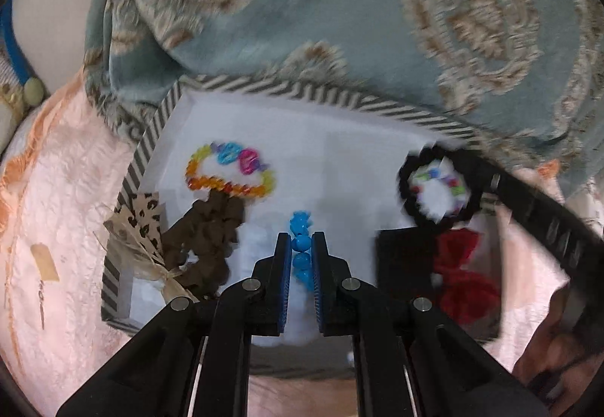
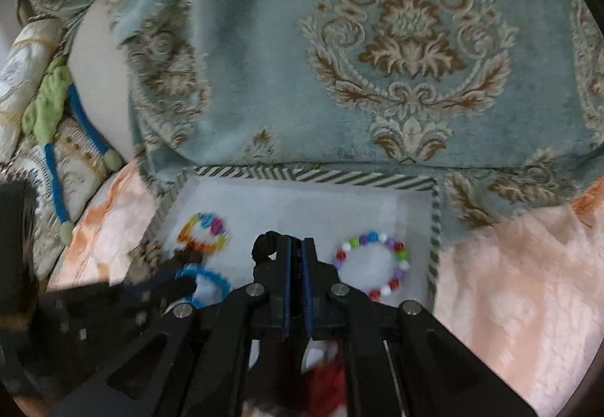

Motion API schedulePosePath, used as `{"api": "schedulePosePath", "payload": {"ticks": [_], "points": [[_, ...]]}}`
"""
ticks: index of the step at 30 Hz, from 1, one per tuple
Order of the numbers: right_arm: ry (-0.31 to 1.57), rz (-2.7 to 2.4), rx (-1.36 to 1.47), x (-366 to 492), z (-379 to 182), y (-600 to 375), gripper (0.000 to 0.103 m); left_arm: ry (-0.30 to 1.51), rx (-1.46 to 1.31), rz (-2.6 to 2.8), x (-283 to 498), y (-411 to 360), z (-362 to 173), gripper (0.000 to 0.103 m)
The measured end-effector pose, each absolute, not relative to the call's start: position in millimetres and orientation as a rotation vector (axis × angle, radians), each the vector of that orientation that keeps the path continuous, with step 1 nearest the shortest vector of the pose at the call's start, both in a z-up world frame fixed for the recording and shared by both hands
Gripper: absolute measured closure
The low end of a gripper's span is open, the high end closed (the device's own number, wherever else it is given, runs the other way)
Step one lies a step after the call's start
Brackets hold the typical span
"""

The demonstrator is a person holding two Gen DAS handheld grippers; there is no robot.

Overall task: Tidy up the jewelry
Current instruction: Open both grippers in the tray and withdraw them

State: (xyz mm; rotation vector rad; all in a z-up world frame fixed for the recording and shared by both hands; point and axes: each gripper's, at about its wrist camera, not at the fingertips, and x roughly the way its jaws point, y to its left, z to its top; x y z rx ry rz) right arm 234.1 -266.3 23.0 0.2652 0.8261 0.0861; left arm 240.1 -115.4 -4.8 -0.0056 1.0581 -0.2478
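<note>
bead bracelets point(image 2: 372, 264): 3 | scrunchies point(image 1: 462, 275): perhaps 3 | box point(image 1: 302, 92): 1

Red bow point(image 1: 462, 277) half behind a black card point(image 1: 406, 262), black scrunchie point(image 1: 438, 186) motion-blurred, blue bead bracelet point(image 1: 301, 252) partly hidden

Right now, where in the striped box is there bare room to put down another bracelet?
The box is bare along its far wall and down the middle, between the rainbow bracelet and the beaded bracelet. The near left corner is crowded: brown scrunchie, leopard bow. The near right holds a red bow.
</note>
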Motion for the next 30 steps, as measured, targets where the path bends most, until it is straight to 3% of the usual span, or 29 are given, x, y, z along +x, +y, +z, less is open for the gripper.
{"api": "schedulePosePath", "payload": {"ticks": [12, 14, 15, 17, 27, 30], "points": [[0.946, -0.001, 0.328, 292, -42, -284, 0.095, 1.053, -0.068, -0.229, 249, -104, -21, 0.103], [0.938, 0.008, 0.325, 290, -42, -285, 0.080, 1.050, -0.099, -0.248, 248, -101, -19, 0.101], [0.929, 0.013, 0.332, 289, -40, -286, 0.075, 1.050, -0.117, -0.260, 247, -98, -18, 0.094], [0.903, 0.023, 0.359, 281, -36, -290, 0.055, 1.046, -0.146, -0.277, 242, -91, -16, 0.089], [0.825, 0.026, 0.287, 215, 15, -285, 0.054, 0.967, -0.067, -0.235, 196, -81, 16, 0.087], [0.809, 0.012, 0.260, 187, 30, -283, 0.049, 0.927, -0.020, -0.201, 177, -80, 25, 0.087]]}}
